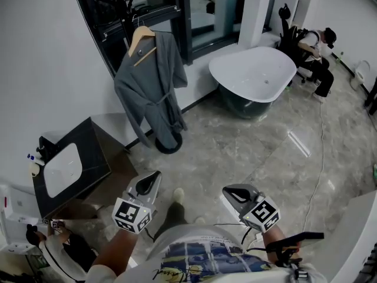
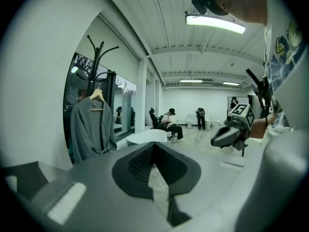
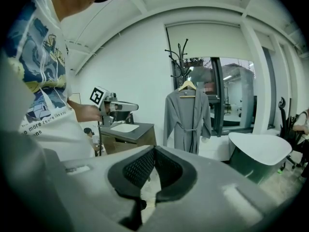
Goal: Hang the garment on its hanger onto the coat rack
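Left claw (image 1: 155, 176) closed, empty, grey robe (image 1: 154, 87) hanging well ahead

Bright bathroom showroom: white walls over grey stone.
Looking down, there's a grey veined marble floor (image 1: 247, 152) running wide across the room, and a plain white wall (image 1: 47, 52) on the left. Set against that wall is a dark vanity (image 1: 97, 152) with a white basin (image 1: 62, 170) sunk in its top. Farther back comes a tall black-framed window (image 1: 153, 10), then a white column (image 1: 256, 10). Right beside that sits an oval bathtub (image 1: 253, 72), white inside and dark outside. A person (image 1: 315, 55) sits in a chair at the far wall, a thin cable (image 1: 321, 158) trails over the floor, and a strip light (image 2: 215, 23) glows on the ribbed white ceiling.
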